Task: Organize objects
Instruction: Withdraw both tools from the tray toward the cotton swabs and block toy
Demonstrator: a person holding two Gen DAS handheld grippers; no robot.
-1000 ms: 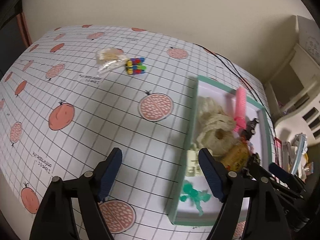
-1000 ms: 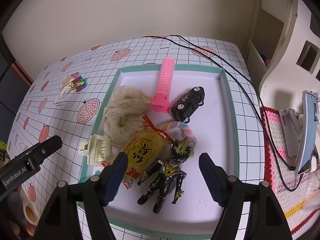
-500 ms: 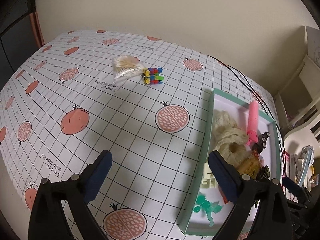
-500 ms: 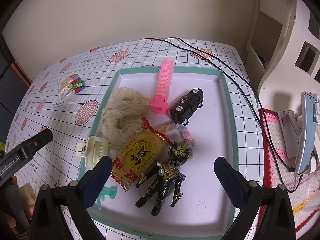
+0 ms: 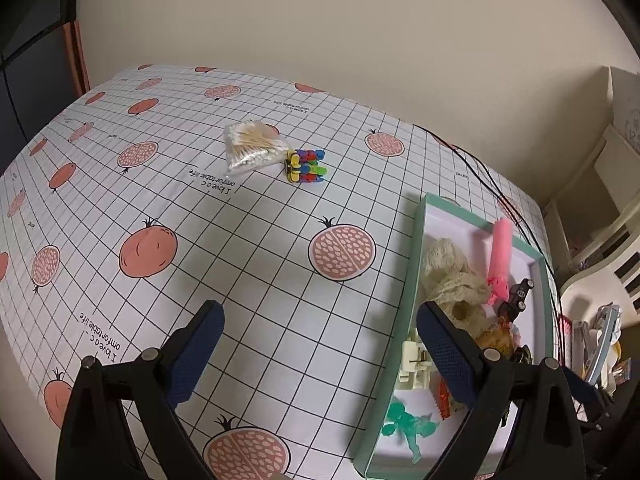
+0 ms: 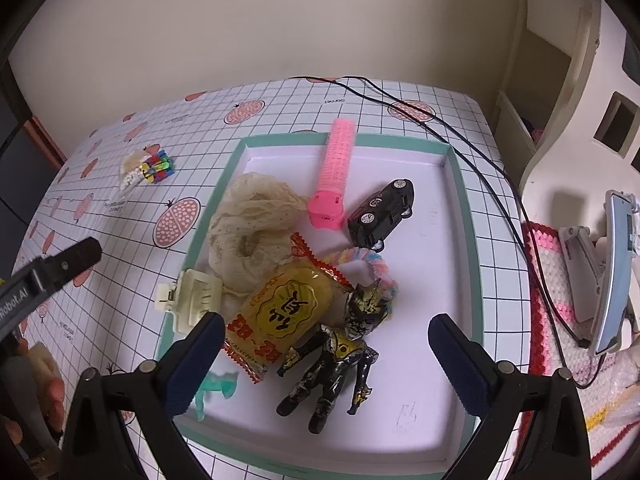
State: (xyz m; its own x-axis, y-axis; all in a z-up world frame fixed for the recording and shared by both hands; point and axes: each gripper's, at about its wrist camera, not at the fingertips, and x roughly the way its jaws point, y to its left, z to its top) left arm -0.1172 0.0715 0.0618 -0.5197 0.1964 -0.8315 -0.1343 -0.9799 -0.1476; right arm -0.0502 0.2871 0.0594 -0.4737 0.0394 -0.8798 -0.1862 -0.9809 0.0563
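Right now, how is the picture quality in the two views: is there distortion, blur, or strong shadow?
Left wrist view: strong fisheye bending curves the grid tablecloth, corners are dark, and the open left gripper throws a soft shadow on the cloth. Right wrist view: the same bending curves the tray rim; the toy car and figure look sharp, with soft shadows and no strong glare.

My table (image 5: pixel 248 264) wears a white grid cloth printed with pomegranates. At upper centre of my left view lie a bag of cotton swabs (image 5: pixel 253 151) and, touching it, a colourful clip bundle (image 5: pixel 306 166); the teal-rimmed tray (image 5: pixel 414 248) sits lower right, a black cable (image 6: pixel 460 128) behind it.
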